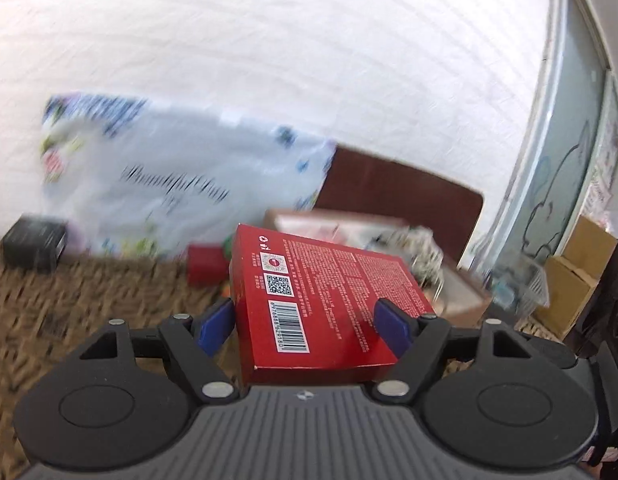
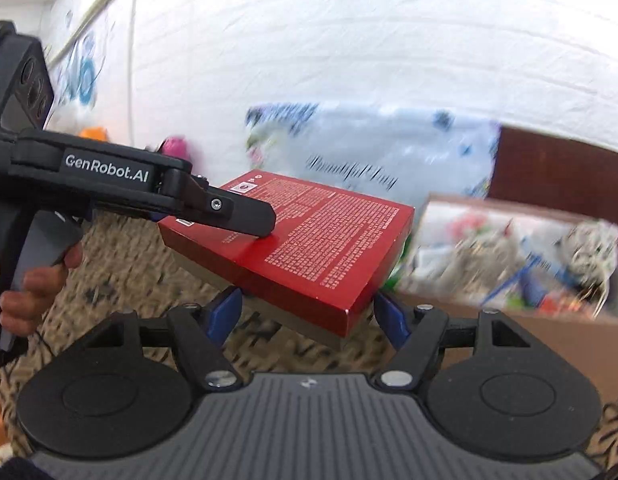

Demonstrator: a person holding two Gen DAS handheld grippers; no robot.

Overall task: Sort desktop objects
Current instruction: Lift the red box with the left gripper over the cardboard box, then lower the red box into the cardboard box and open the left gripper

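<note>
Both grippers have hold of one red box (image 1: 325, 300), a flat carton with white print and a barcode, lifted clear of the mottled brown counter (image 1: 89, 300). The left gripper (image 1: 305, 320) clamps the box near its barcode end, jaws spread wide, one blue pad on the long left edge and the other lying against the printed top at the right. Seen from the right side, that same gripper comes in from the left with a hand (image 2: 33, 280) on its grip, its upper finger pressing on the box top. The right gripper (image 2: 305, 308) takes the near corner of the box between its wide-set blue pads; whether both pads truly press I cannot tell for sure. Past the far edge of the box sits a cardboard carton (image 2: 509, 280) of mixed clutter, close to its right side, with a printed white bag (image 1: 181, 184) against the white wall behind. Bare counter lies open to the left.
</note>
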